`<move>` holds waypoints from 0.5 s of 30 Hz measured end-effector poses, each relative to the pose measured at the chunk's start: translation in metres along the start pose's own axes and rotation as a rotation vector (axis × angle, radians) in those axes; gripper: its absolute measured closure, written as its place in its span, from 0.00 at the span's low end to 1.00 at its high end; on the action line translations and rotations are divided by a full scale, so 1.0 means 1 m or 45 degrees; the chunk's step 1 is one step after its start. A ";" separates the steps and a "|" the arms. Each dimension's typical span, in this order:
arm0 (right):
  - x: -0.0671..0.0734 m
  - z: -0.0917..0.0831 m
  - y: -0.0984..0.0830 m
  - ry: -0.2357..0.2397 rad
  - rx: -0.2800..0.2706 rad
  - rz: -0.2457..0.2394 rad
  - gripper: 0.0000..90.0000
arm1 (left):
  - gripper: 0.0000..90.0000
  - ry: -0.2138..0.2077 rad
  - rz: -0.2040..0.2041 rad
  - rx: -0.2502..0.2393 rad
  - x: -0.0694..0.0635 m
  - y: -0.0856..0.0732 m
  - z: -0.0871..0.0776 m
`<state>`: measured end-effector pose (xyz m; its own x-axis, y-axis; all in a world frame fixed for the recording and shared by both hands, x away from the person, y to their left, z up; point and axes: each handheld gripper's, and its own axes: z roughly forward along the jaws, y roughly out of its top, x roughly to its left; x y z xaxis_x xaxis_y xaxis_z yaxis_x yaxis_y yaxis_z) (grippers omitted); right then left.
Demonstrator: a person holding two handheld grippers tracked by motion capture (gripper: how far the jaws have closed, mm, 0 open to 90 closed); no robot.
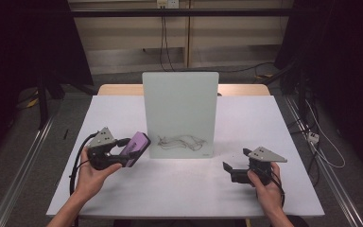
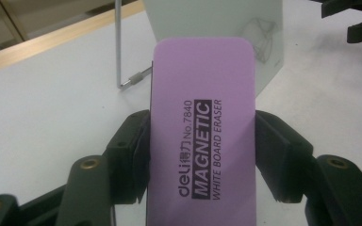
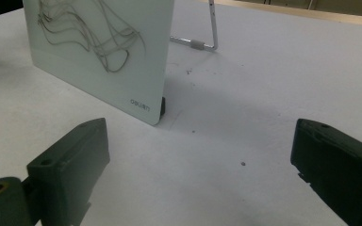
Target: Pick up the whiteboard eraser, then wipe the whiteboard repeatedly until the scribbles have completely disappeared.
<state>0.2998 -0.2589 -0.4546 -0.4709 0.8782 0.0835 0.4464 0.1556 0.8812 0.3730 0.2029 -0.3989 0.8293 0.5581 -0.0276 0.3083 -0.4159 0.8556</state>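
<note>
1. High view: a white table point(image 1: 123, 189) held a small upright whiteboard point(image 1: 180, 113) at its middle, propped on a metal stand point(image 2: 119, 56) behind it. A dark scribble point(image 1: 182, 143) ran across the board's lower part.
2. A person's left hand point(image 1: 90, 177) held the left gripper point(image 1: 131, 152) near the board's lower left corner. Its jaws were closed on the long sides of a purple eraser point(image 1: 137, 143).
3. Left gripper view: the eraser point(image 2: 202, 127) pointed lengthwise away from the jaws toward the board, its printed back facing the camera. The label read "MAGNETIC WHITE BOARD ERASER".
4. The eraser's far end sat just beside the board's left edge, apparently not touching it. The scribble lay to the right of the eraser, across the board's face.
5. The right hand point(image 1: 267, 189) held the right gripper point(image 1: 228, 166) low over the table, off the board's lower right corner and apart from it.
6. Right gripper view: its jaws stood wide apart and empty, and the scribble point(image 3: 94, 37) showed on the board ahead.
7. The left gripper was much the nearer to the marks, so a wipe would likely mean swinging the eraser rightward across the board's front.
</note>
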 end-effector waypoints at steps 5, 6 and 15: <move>0.000 0.002 0.001 0.003 -0.003 -0.001 0.06 | 0.45 -0.003 0.000 -0.020 -0.003 0.001 -0.002; -0.001 0.003 0.001 -0.001 0.003 0.003 0.06 | 0.45 -0.010 -0.005 -0.027 -0.004 0.001 -0.001; -0.003 0.006 0.001 -0.011 0.011 0.015 0.06 | 0.45 -0.020 0.013 -0.026 -0.011 0.003 0.002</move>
<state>0.3062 -0.2583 -0.4564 -0.4590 0.8839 0.0894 0.4581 0.1492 0.8763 0.3659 0.1940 -0.3975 0.8395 0.5428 -0.0267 0.2905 -0.4066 0.8662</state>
